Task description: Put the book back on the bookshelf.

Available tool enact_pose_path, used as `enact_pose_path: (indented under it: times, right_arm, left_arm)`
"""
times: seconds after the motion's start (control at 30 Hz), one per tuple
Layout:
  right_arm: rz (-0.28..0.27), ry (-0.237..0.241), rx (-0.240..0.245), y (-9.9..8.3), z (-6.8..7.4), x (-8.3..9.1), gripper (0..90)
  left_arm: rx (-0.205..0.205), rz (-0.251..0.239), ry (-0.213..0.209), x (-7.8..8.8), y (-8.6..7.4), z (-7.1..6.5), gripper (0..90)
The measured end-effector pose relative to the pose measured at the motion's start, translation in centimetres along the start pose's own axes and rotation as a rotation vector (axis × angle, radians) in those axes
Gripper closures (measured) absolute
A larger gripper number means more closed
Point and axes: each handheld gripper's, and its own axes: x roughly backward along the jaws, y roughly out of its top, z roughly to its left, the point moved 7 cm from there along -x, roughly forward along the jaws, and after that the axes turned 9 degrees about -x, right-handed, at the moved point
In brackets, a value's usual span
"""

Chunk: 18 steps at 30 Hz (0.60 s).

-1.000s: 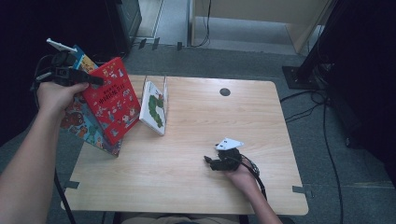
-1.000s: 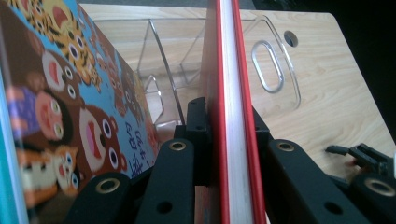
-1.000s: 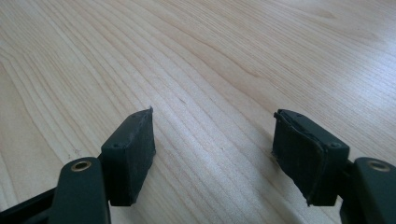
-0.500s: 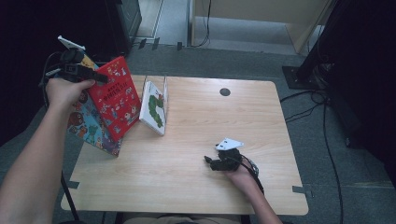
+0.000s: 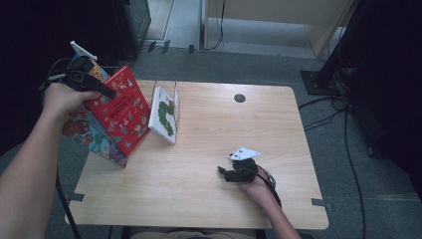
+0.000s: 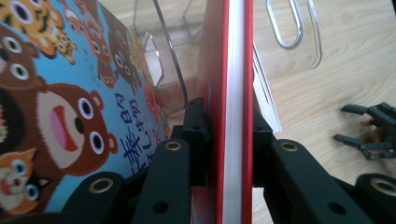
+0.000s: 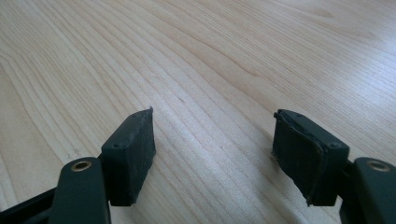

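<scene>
High view: the work in hand appears to be the filing of picture books into a clear rack (image 5: 176,93) at the back left of the table (image 5: 224,124). This is a judgement from the layout.

Findings:

1. Left gripper (image 5: 107,92) is clamped on the red book (image 5: 122,112). In the left gripper view both jaws press flat against its 2 covers, with the white page block between them (image 6: 233,56). The grip is on the book's upper edge.
2. The red book is at the left edge of the table, just left of the rack, tilted with its top leaning outward. It is not inside the rack. Whether its lower edge rests on the table cannot be told.
3. A blue animal book (image 5: 94,139) lies behind and beneath the red one, overhanging the table's left edge. The 2 look to be touching or very near (the left gripper view shows its bear cover (image 6: 70,93) just beside the red cover).
4. A white caterpillar book (image 5: 164,115) stands tilted in the rack, apart from both grippers.
5. Right gripper (image 5: 221,173) rests on bare table at front right, well apart from all the books. Its jaws stand wide apart with nothing between them (image 7: 212,144).

Assessment: 1 book of 3 is in the rack. The red book is secured but not yet placed, and the blue one is unhandled. On that reading, roughly 1 third is done. The right gripper is idle.
</scene>
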Motion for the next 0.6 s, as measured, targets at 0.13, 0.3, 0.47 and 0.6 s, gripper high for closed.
enact_pose_path:
  times: [0.13, 0.3, 0.47, 0.6]
  right_arm:
    - [0.000, 0.000, 0.000, 0.0, 0.0, 0.0, 29.8]
    - [-0.001, 0.000, 0.001, 0.0, 0.0, 0.0, 29.8]
    - [-0.001, 0.001, 0.003, 0.0, 0.0, 0.0, 30.2]
    - [-0.001, 0.002, 0.003, 0.0, 0.0, 0.0, 30.2]
  left_arm:
    - [-0.025, 0.046, -0.007, -0.7, 0.0, -0.6, 76.6]
    - [-0.013, 0.064, 0.032, -0.7, 0.4, -0.6, 79.2]
    - [-0.008, 0.043, 0.033, -0.7, 0.8, -0.2, 79.4]
    - [0.031, 0.020, 0.029, -0.9, 1.5, 0.3, 79.6]
